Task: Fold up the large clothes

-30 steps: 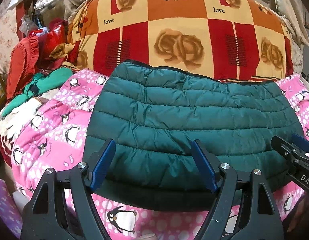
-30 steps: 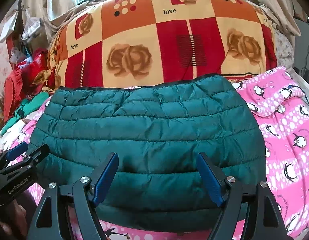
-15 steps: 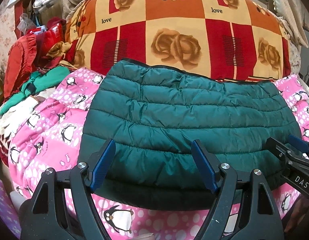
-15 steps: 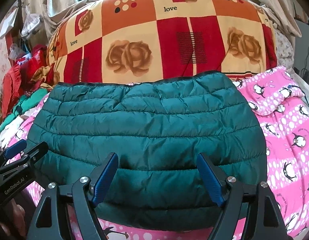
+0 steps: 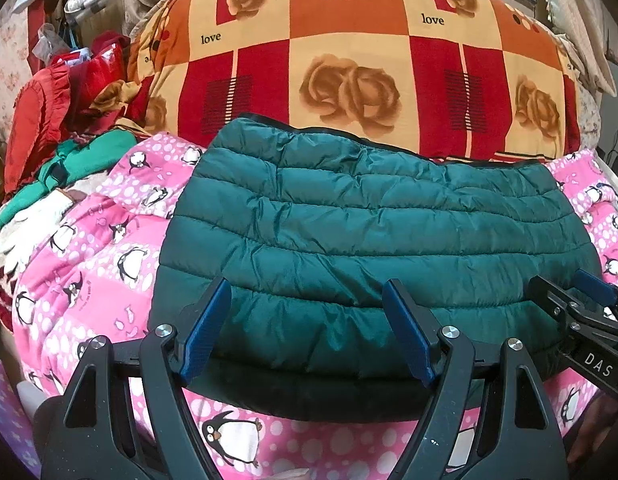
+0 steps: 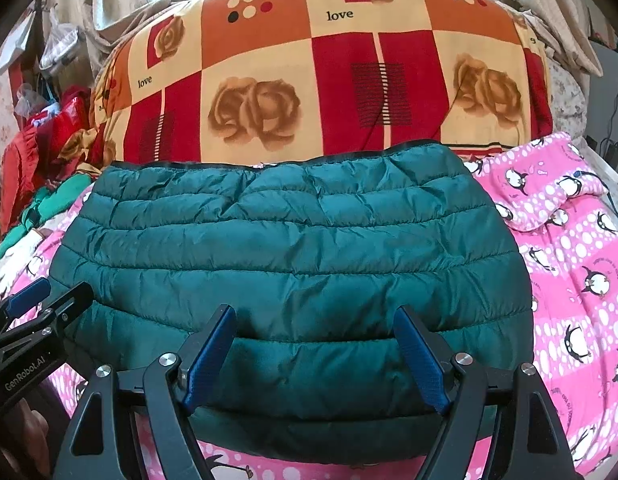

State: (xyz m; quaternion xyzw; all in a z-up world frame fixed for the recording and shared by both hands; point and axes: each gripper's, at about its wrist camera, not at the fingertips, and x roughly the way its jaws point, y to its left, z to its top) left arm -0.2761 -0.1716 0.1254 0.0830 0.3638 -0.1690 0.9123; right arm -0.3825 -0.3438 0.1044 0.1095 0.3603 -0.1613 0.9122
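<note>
A pink penguin-print blanket (image 5: pixel 109 264) lies before a rose-patterned quilt (image 5: pixel 349 60), with red and green clothes (image 5: pixel 49 128) heaped alongside.

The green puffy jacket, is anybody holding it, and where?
Nothing is held. The left hand-held gripper and the right hand-held gripper are both open over the near edge of the folded green jacket, which lies on the pink penguin blanket.

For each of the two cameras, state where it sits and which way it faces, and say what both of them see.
Left wrist: on the left hand-held gripper, facing forward over the green jacket toward the rose quilt; own open fingers show, the right hand-held gripper at the right edge.
Right wrist: on the right hand-held gripper, same heading; own open fingers show, the left hand-held gripper at the left edge.
Shared: jacket, quilt, penguin blanket.
</note>
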